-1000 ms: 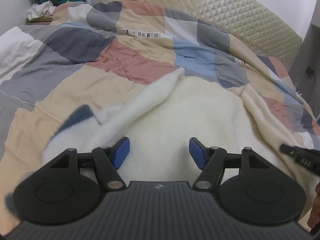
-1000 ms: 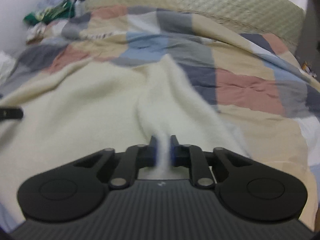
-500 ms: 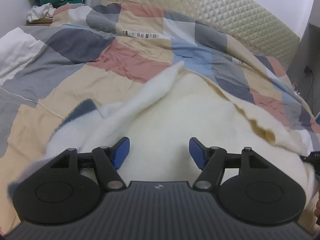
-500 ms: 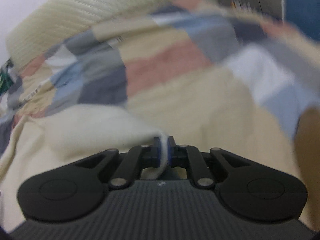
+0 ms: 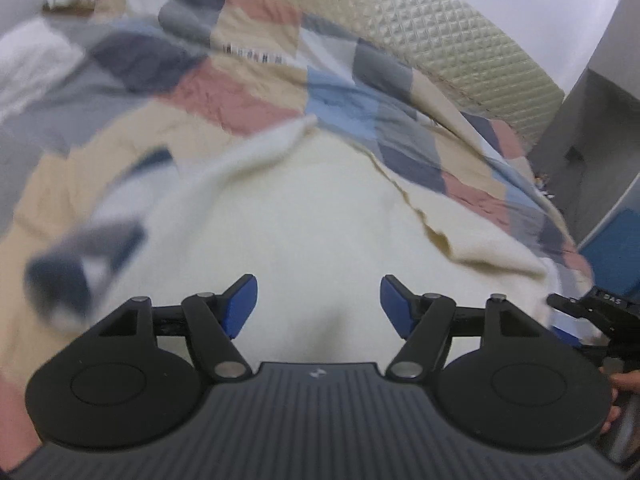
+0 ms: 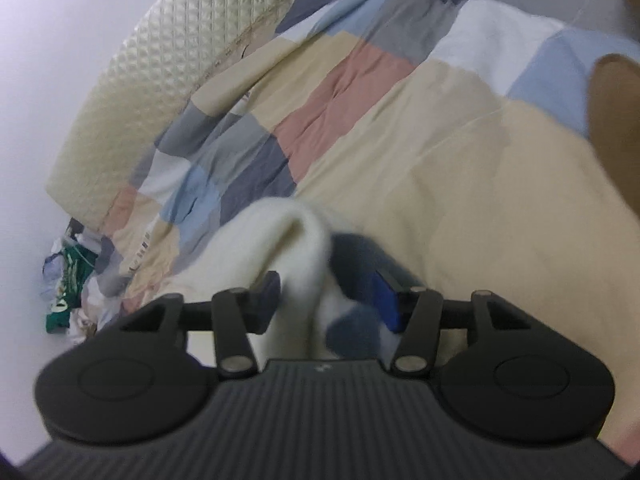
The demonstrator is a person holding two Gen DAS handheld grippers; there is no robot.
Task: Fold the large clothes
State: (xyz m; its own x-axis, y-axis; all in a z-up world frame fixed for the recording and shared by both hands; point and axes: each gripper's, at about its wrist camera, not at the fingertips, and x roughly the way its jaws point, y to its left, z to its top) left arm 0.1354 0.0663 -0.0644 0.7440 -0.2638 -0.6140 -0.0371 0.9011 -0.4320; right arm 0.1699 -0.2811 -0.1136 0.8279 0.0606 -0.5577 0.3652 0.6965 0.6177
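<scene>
Right gripper (image 6: 326, 298) has rolled and swung across the bed (image 6: 460, 168); its jaws have just been opening, sleeve (image 6: 296, 240) still between them but no longer pinched. Left gripper (image 5: 319, 306) hovers, jaws spread and empty, over the cream sweater (image 5: 304, 216) lying on the bed. Judgement: one sleeve fold nearly laid; body folds remain.

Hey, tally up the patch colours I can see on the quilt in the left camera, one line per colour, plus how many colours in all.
Quilt patch colours, left wrist view:
Pink: 1 colour
Beige: 1
Light blue: 1
Grey: 1
Navy: 1
White: 1
Total: 6 colours. The cream sweater lying on the quilt is not counted.
</scene>
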